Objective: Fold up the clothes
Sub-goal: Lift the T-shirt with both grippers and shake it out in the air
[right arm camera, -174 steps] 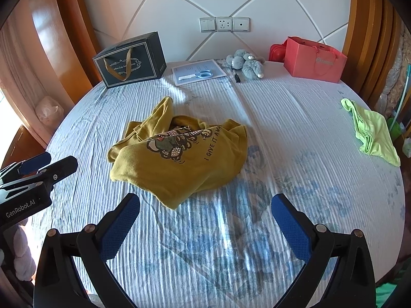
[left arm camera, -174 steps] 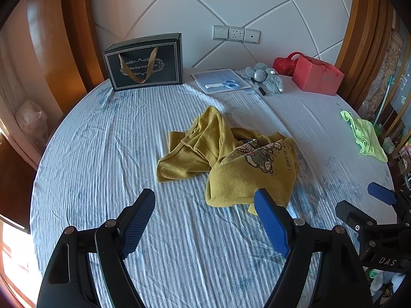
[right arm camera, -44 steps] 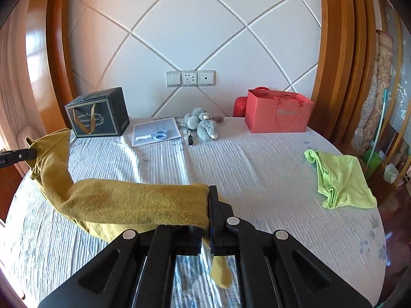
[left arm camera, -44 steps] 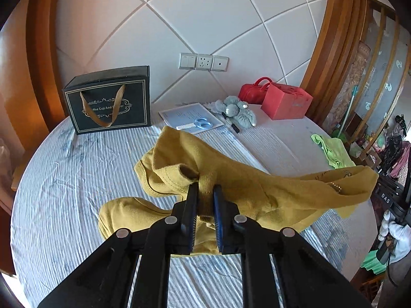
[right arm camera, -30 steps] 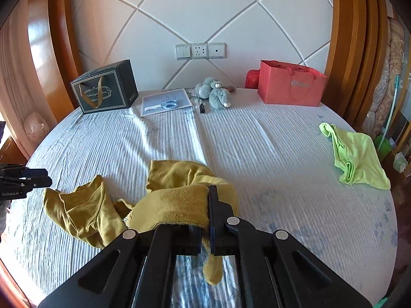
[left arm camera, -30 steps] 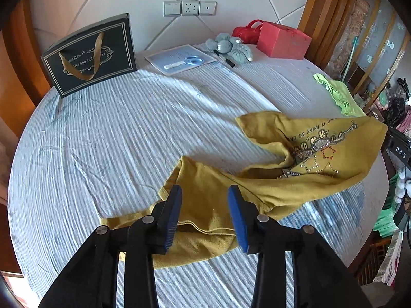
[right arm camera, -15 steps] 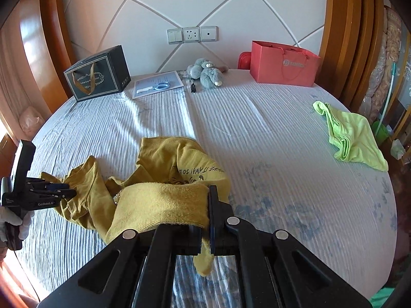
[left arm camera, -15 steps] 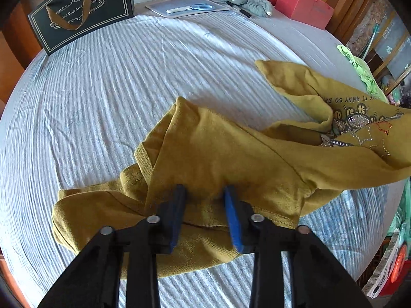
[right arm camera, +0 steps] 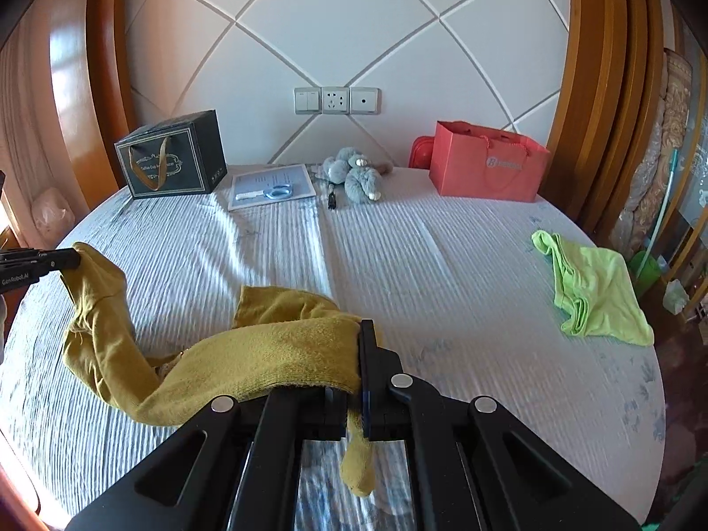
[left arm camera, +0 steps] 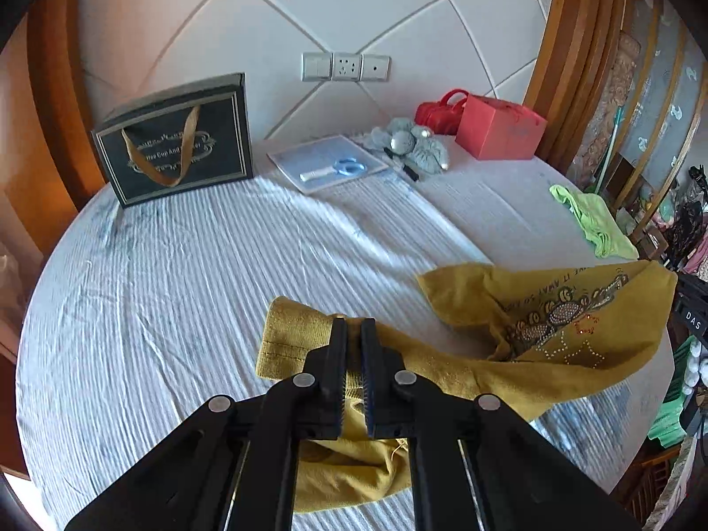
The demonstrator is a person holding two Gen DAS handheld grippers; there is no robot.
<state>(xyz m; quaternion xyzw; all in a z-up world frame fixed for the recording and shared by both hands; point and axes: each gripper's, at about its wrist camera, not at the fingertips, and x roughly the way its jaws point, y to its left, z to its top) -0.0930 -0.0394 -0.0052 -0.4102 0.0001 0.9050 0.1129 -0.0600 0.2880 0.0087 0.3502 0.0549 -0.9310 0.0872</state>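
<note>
Two grippers, left gripper and right gripper, each clamped onto mustard shirt above bed

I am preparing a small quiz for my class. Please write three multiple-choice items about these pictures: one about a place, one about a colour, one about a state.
1. Where do the scissors lie?
A. on the paper sheet
B. inside the red bag
C. on the green cloth

2. Which colour is the sweater?
A. mustard yellow
B. grey
C. pink

3. How is the left gripper?
A. wide open
B. shut on the sweater
C. out of view

Answers:
1. A, blue handles rest on the sheet.
2. A, its fabric is mustard.
3. B, fabric is pinched between its closed fingers.
</note>
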